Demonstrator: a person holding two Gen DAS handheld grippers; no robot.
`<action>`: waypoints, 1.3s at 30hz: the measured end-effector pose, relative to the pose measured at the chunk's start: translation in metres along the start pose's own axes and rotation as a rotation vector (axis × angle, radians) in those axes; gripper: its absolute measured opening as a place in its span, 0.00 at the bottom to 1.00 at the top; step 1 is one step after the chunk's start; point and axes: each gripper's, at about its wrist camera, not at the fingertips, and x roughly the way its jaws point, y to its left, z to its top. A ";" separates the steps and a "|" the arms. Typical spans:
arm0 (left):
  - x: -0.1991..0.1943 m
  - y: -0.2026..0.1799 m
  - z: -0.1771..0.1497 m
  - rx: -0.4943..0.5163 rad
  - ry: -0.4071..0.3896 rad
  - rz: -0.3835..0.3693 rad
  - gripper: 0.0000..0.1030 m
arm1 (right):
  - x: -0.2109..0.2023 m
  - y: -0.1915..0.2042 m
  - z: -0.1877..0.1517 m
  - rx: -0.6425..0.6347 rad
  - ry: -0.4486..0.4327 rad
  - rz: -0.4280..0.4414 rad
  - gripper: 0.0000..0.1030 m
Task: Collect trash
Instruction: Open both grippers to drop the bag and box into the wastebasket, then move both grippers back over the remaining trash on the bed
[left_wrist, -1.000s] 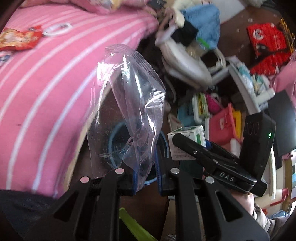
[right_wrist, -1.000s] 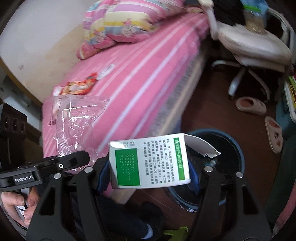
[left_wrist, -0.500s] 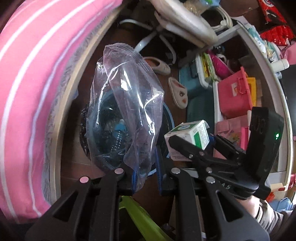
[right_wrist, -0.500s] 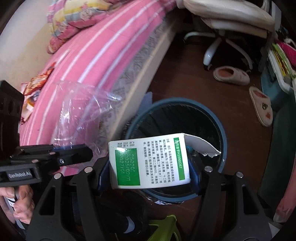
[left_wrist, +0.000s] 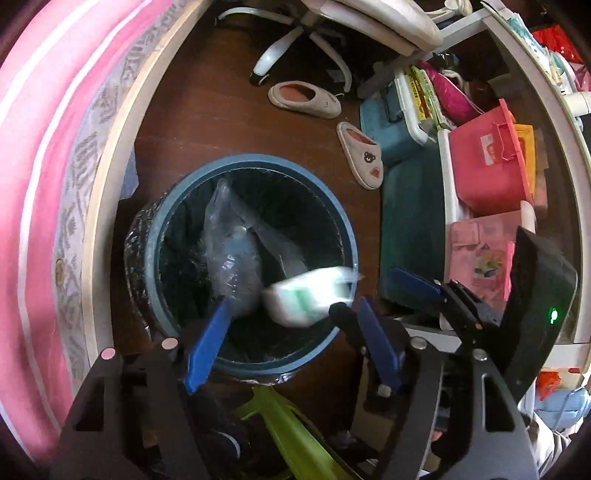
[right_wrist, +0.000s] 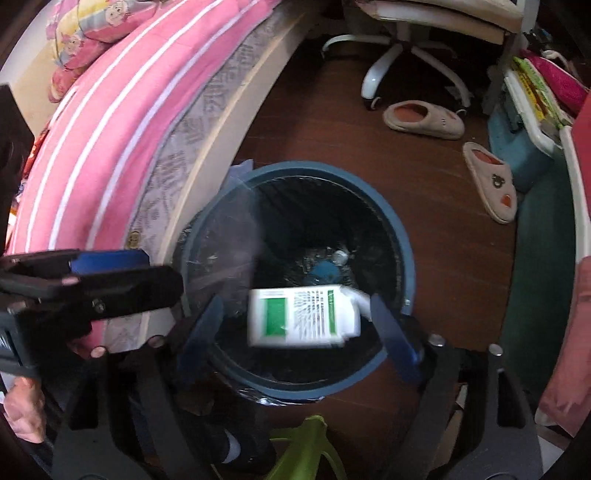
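In the left wrist view, the left gripper (left_wrist: 291, 332) is standing wide open, gripping nothing. The crumpled clear plastic bag (left_wrist: 231, 254) is lying inside the round blue bin with a black liner (left_wrist: 155, 280), its lower edge right at the left blue pad. The blurred white-and-green cardboard box (left_wrist: 306, 295) is hanging over the bin mouth.

In the right wrist view, the right gripper (right_wrist: 295, 325) is likewise gaping, the box (right_wrist: 301, 317) loose between its fingers. Only here is small litter showing at the bin's (right_wrist: 399, 236) bottom.
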 end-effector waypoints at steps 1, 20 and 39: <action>0.002 -0.001 0.002 -0.006 0.006 -0.002 0.72 | -0.001 -0.001 -0.001 0.002 -0.001 -0.008 0.82; -0.128 0.021 -0.050 -0.151 -0.391 -0.058 0.73 | -0.097 0.070 0.014 -0.102 -0.187 0.114 0.87; -0.348 0.168 -0.195 -0.448 -0.896 -0.104 0.85 | -0.171 0.330 0.012 -0.484 -0.326 0.320 0.92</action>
